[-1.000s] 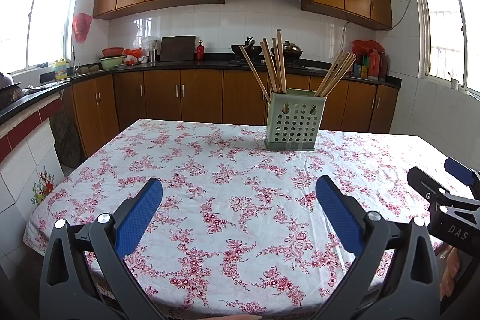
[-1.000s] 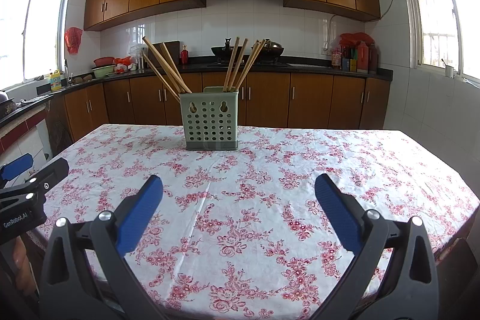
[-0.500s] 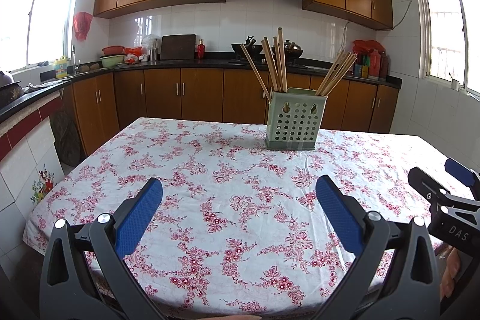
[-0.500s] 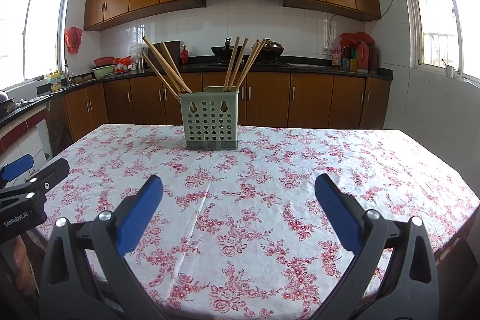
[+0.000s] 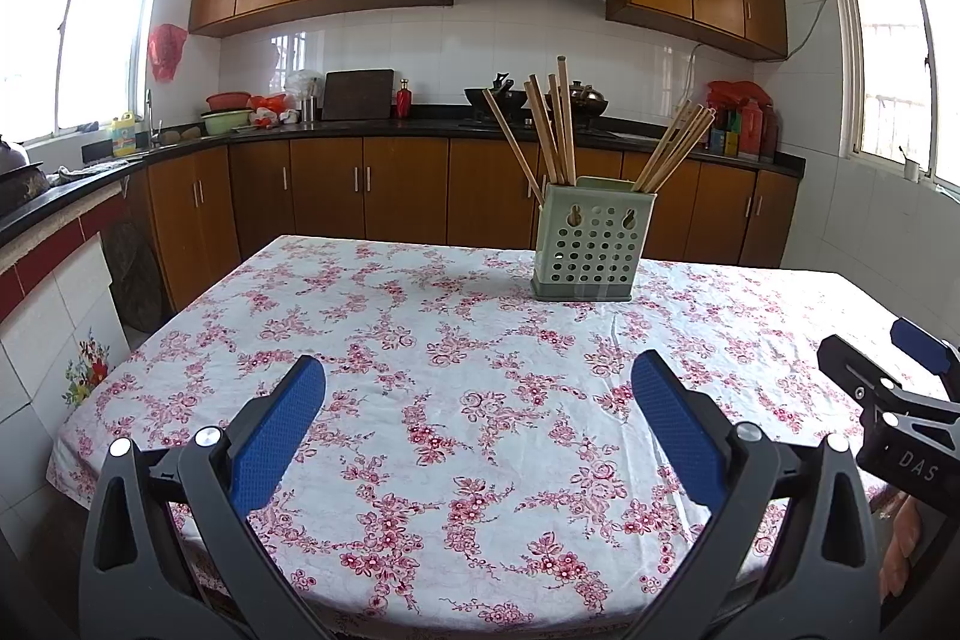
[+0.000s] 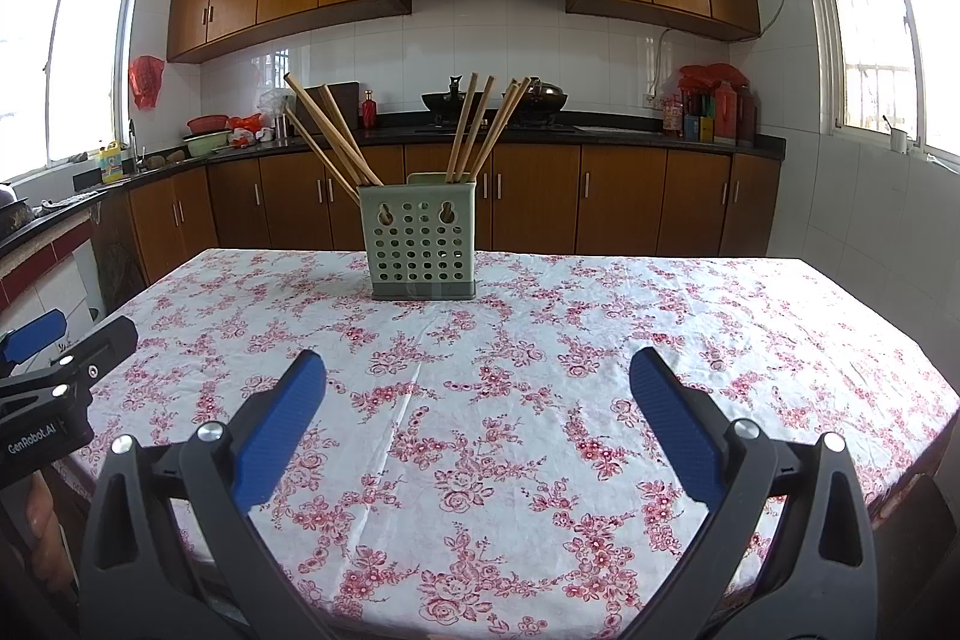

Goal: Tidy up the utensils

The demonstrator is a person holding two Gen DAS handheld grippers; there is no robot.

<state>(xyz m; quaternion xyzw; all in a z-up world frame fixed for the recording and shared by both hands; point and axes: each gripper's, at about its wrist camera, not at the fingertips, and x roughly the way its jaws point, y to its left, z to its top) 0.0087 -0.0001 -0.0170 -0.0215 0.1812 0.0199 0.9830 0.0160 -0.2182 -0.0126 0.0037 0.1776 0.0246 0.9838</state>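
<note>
A pale green perforated utensil holder stands near the far edge of the floral-clothed table; it also shows in the right wrist view. Several wooden chopsticks stand in it in two bunches. My left gripper is open and empty over the near part of the table. My right gripper is open and empty too, well short of the holder. Each gripper shows at the edge of the other's view: the right one and the left one.
The table has edges close at left, right and near side. Behind it run brown kitchen cabinets, a dark counter with bowls and bottles, a wok on the hob and windows on both side walls.
The left wrist view has shifted very slightly, with the holder a touch lower in frame. Both grippers stay open and empty; nothing on the table has moved.
</note>
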